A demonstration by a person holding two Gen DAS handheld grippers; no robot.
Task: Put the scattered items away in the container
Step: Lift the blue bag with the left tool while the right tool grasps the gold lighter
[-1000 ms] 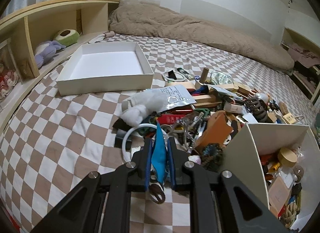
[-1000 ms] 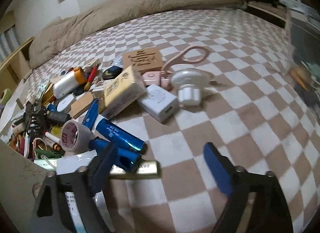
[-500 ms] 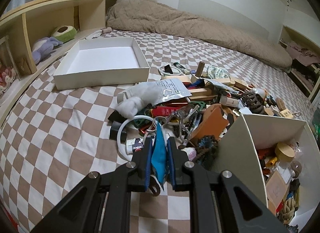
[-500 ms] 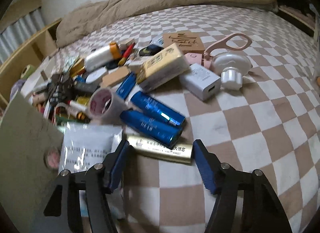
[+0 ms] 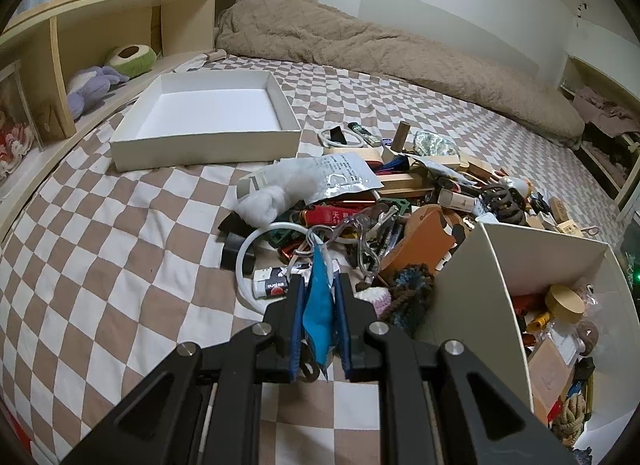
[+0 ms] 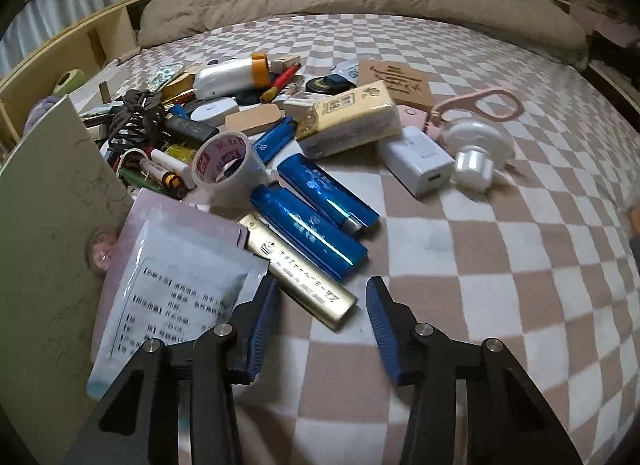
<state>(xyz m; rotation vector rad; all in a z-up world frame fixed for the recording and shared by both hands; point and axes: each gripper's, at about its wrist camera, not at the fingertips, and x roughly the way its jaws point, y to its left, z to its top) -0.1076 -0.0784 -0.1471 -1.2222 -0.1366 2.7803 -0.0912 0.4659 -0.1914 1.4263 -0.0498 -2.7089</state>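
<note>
Between my left gripper's (image 5: pixel 320 315) pads sits a blue tag (image 5: pixel 319 305), pinched tight, with its key ring (image 5: pixel 320 231) trailing forward into the clutter. A second ago the open-sided container (image 5: pixel 516 265) filled less of this view's right edge; now its white wall stands closer and I see further inside, so I judge the left claw is carrying the tag toward it. The drop is not yet made.

On the right, my right gripper (image 6: pixel 318 317) is spread wide and holds nothing. A second back it hung over bare checked bedding with the lighters off to its left; now the gold lighter (image 6: pixel 298 271) lies between the fingertips, its near end just ahead of the pads. That reads as lined up for a pinch. A printed sachet (image 6: pixel 172 297) sits under the left finger (image 6: pixel 262 325) and could get caught too.

Only the left view shows what is already tidied: a round wooden lid (image 5: pixel 564 301) and coiled rope (image 5: pixel 570 413) in the container, and further off an empty white tray (image 5: pixel 208 143) near the shelf. Only the right view shows the two blue lighters (image 6: pixel 316 217) just beyond the gold one, the tape roll (image 6: pixel 226 167), tissue pack (image 6: pixel 348 119) and white charger (image 6: pixel 416 161) behind, all awaiting pickup
</note>
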